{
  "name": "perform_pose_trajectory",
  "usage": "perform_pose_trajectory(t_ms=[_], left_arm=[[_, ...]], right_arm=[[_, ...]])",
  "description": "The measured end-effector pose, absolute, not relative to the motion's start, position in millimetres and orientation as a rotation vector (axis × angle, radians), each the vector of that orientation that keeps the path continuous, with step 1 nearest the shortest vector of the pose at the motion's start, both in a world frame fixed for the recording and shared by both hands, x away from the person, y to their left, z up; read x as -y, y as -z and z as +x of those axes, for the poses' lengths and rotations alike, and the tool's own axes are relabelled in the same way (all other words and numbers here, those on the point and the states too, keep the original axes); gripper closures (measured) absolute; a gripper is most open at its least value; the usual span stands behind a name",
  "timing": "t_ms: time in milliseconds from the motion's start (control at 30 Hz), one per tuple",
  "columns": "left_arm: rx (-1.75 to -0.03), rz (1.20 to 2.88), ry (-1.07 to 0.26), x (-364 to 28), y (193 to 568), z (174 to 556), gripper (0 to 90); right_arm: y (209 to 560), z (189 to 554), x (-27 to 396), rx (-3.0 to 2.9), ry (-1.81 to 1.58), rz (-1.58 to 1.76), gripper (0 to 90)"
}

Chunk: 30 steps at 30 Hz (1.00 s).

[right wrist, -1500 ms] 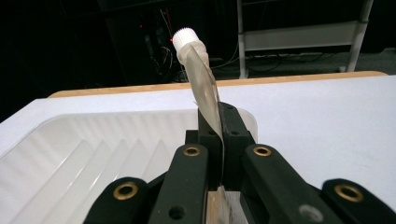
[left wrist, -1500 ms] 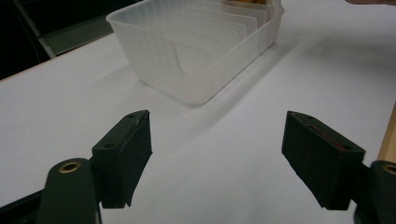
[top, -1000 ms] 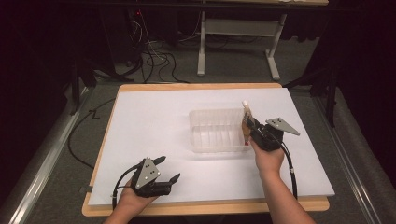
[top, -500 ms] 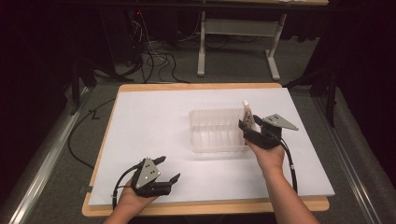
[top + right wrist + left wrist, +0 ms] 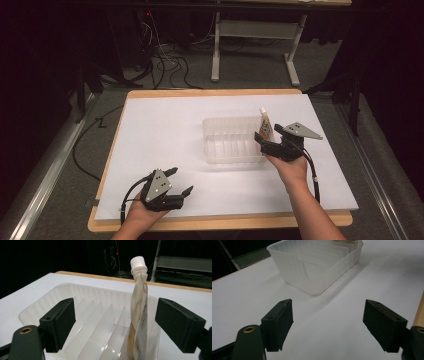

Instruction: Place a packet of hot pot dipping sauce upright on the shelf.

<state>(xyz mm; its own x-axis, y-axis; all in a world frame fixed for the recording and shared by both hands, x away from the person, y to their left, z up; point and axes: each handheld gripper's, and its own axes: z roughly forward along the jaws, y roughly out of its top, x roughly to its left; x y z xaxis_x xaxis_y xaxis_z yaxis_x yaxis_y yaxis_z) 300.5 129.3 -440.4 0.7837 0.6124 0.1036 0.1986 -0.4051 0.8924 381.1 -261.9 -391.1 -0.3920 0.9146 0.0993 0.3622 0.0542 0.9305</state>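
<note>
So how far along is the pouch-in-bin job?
Done: the pouch stands in the end slot of the clear bin. In hand: the right gripper jaws have just been opening, pads off the pouch between them. Still to do: back it away; the other slots are empty, and the left gripper rests open.

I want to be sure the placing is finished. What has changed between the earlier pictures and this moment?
The right gripper has just been opening its jaws and has let go of the pouch, which stands upright in the end slot of the clear divided tray, between the open jaws but not pressed. The hand has drawn back slightly toward the person. The left gripper rests at the near edge as before, and the tray has not moved.
</note>
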Motion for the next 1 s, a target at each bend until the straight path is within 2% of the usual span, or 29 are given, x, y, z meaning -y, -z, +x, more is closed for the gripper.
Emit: perform_pose_trajectory(t_ms=[533,1000], left_arm=[[-0.612,1.966,-0.494,-127,442,301,24.6],[-0.608,1.950,-0.434,-122,444,300,24.4]], right_arm=[[387,352,284,-1.816,-1.361,1.224,15.9],[407,305,330,-1.798,-1.359,1.221,15.6]])
